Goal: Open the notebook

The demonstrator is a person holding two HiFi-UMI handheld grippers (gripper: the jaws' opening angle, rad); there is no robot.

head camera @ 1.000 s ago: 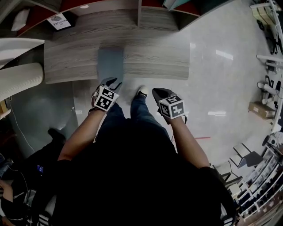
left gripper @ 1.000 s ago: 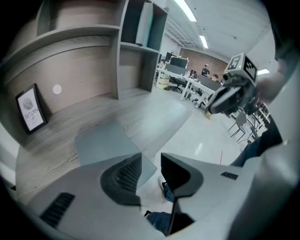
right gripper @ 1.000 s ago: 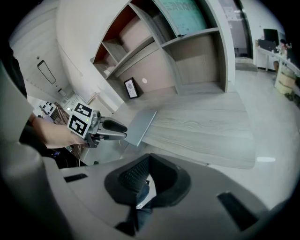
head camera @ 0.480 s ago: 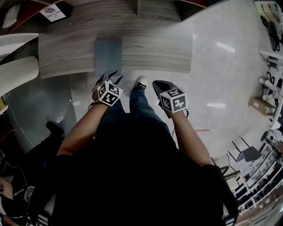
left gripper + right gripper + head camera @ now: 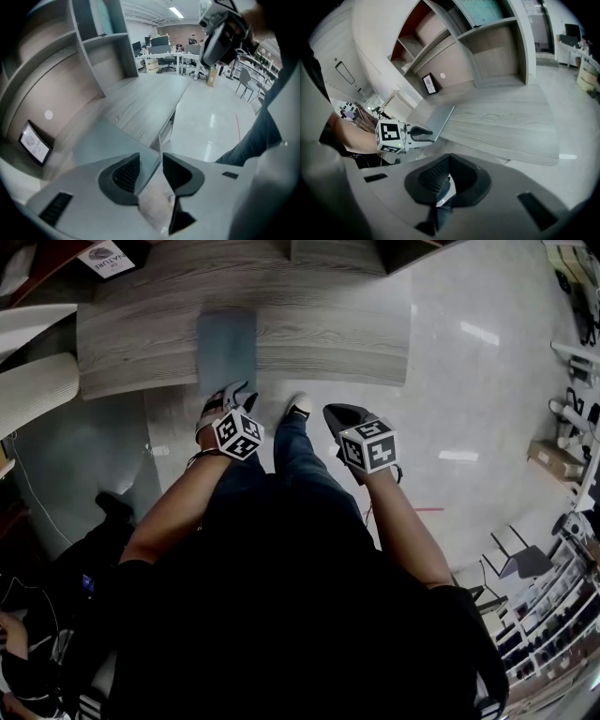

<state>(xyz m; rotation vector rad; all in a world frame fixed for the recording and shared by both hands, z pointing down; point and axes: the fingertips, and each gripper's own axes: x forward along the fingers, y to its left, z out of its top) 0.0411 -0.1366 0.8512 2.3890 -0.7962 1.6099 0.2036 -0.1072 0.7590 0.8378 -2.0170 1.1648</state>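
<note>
Notebook (image 5: 228, 345) closed, flat at the desk's (image 5: 328, 343) front edge, left of middle. Left gripper (image 5: 236, 390): jaws have just been opening, now spread astride the notebook's near corner, not pinching it, probably lining up to catch the cover. Right gripper (image 5: 449, 164): jaws pressed together, empty, parked off the desk's front edge.

An open-plan office: rows of desks (image 5: 161, 57) with monitors (image 5: 159, 41), office chairs (image 5: 243, 78), polished floor (image 5: 211, 112).
</note>
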